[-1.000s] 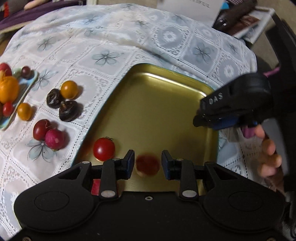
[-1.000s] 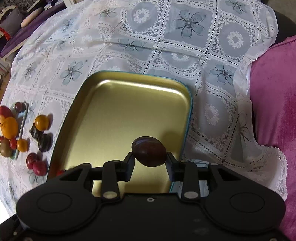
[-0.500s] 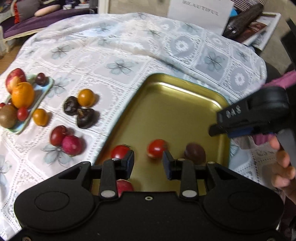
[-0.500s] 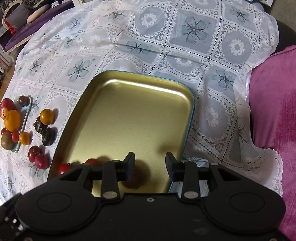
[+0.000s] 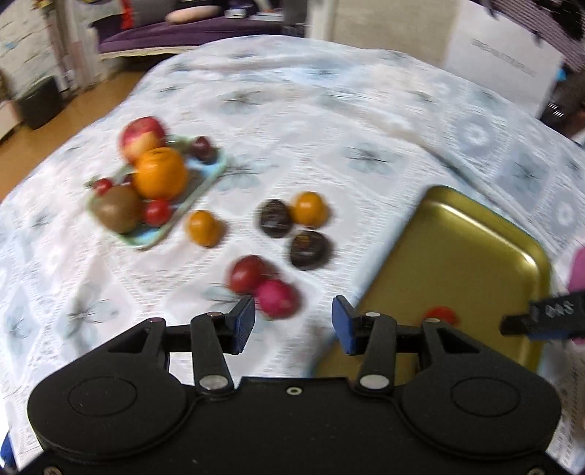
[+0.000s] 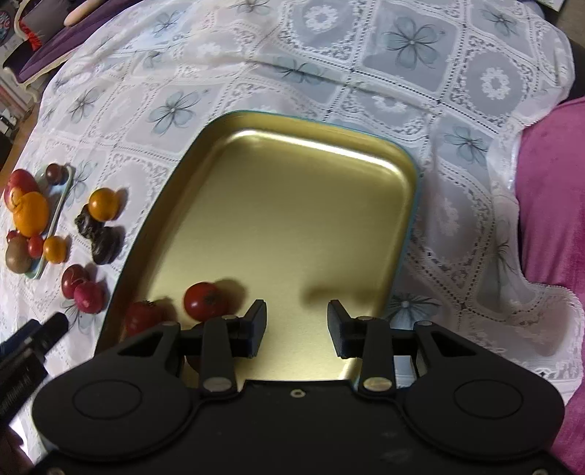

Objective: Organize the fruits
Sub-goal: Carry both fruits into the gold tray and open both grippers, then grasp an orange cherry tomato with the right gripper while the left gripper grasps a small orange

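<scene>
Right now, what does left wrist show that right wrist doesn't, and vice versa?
Left wrist only: the floor and a dark bin past the table edge, and the blurred left tool, open over the cloth near the pink-red fruit.

Right wrist only: the gold tray's whole floor, two tomatoes near its front left, the magenta cushion, and the right tool, open and empty.

Both: the gold tray, the small green dish piled with fruit, and loose fruit between them.

White lace cloth point(image 6: 420, 109) with grey flower squares, draped over the desk. Magenta cushion point(image 6: 552, 204) at right. Purple cushion point(image 5: 175, 34) far left (blurred), white sign point(image 5: 501, 65) far right, wooden floor point(image 5: 47, 142) left.
</scene>
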Demonstrator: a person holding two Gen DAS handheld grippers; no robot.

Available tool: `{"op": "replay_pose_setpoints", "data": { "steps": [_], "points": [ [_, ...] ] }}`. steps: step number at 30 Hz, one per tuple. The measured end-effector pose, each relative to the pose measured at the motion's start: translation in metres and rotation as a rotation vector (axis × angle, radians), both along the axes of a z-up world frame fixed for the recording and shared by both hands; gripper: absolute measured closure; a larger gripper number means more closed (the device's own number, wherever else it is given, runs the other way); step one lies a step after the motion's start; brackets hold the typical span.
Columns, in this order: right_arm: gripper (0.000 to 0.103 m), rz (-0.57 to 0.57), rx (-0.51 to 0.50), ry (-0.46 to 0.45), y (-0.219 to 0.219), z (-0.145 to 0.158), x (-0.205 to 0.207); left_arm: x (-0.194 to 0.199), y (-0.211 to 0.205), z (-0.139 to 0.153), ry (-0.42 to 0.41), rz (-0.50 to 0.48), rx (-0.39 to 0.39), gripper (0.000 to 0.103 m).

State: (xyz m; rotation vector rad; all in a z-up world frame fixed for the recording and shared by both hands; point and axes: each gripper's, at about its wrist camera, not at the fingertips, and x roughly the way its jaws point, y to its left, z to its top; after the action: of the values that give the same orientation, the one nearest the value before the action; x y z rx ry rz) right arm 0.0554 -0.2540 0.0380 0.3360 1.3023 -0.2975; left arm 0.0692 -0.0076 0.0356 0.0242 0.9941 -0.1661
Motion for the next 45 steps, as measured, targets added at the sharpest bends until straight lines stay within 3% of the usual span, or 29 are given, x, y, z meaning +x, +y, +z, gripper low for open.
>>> {"op": "replay_pose_setpoints", "data": {
  "steps": [3, 8, 17, 24, 40, 45],
  "points": [
    [0.065, 0.016, 0.010, 0.002, 0.007, 0.000, 0.005, 0.006, 0.014, -0.001, 0.010, 0.063, 0.027, 0.049],
    [0.064, 0.058, 0.036, -0.003, 0.022, 0.006, 0.016, 0.019, 0.033, 0.000, 0.052, 0.100, -0.002, 0.049],
    [0.063, 0.176, 0.024, -0.054, 0.058, 0.028, 0.046, 0.050, 0.055, 0.017, 0.047, 0.190, 0.005, 0.049],
    [0.062, 0.244, 0.008, -0.073, 0.080, 0.034, 0.078, 0.079, 0.055, 0.009, 0.078, 0.163, 0.039, 0.049],
    [0.062, 0.352, 0.057, -0.100, 0.118, -0.002, 0.147, 0.132, 0.058, -0.044, 0.170, 0.166, -0.005, 0.050],
    [0.062, 0.380, 0.077, -0.070, 0.135, -0.023, 0.170, 0.139, 0.053, -0.054, 0.191, 0.163, 0.020, 0.050]
  ]
}}
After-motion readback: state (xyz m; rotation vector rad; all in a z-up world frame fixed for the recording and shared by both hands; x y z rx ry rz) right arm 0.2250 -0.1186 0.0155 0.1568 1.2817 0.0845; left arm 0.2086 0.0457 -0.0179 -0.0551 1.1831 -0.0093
